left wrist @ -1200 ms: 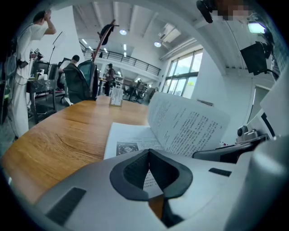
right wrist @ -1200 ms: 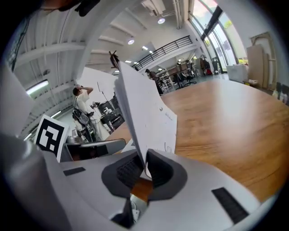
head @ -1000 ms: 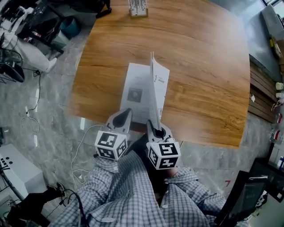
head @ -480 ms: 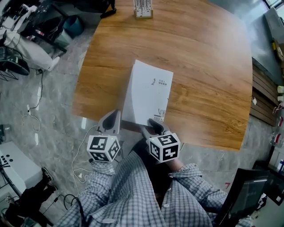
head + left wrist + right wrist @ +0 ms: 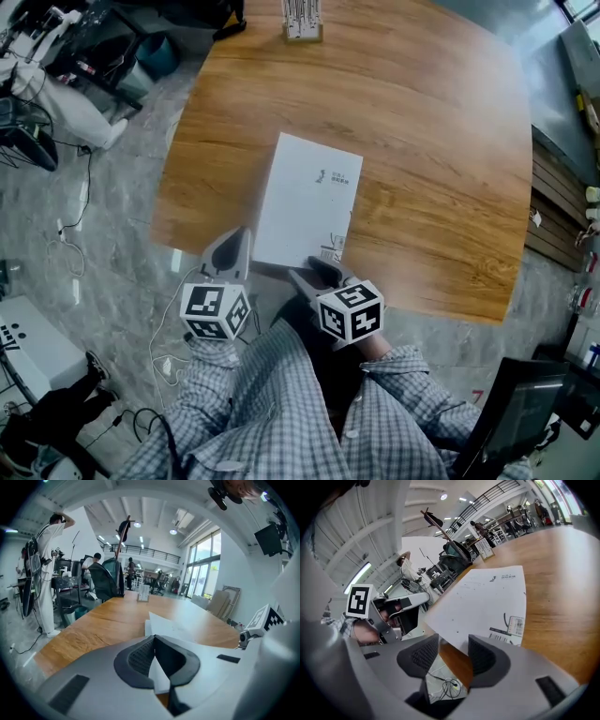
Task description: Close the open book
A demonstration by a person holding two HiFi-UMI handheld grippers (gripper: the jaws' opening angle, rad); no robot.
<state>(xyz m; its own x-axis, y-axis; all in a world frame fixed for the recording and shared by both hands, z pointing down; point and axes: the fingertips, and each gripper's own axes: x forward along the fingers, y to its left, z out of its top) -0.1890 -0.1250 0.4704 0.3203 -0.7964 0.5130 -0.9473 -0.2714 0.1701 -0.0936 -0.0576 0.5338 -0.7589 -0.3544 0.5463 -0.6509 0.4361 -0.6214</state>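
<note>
The book [image 5: 305,202] lies shut on the wooden table [image 5: 422,122], its white cover flat, close to the near edge. My right gripper [image 5: 314,275] sits at the book's near right corner with its jaws opening. In the right gripper view [image 5: 453,651] the pads stand apart and nothing is pressed between them; the cover [image 5: 487,597] lies just beyond the tips. My left gripper [image 5: 232,251] is off the book's near left corner, over the table's edge. Its tips [image 5: 153,638] meet with nothing in them, and the book [image 5: 173,627] shows just ahead.
A small card stand [image 5: 302,19] sits at the table's far edge. Cables [image 5: 66,234] and equipment lie on the floor to the left. People [image 5: 47,569] and office chairs stand beyond the table's left side. The table's near edge runs right under both grippers.
The upright leaf that the right gripper held has dropped flat, so the book is closed. The right jaws let go and opened. Both grippers drew back slightly toward the person.
</note>
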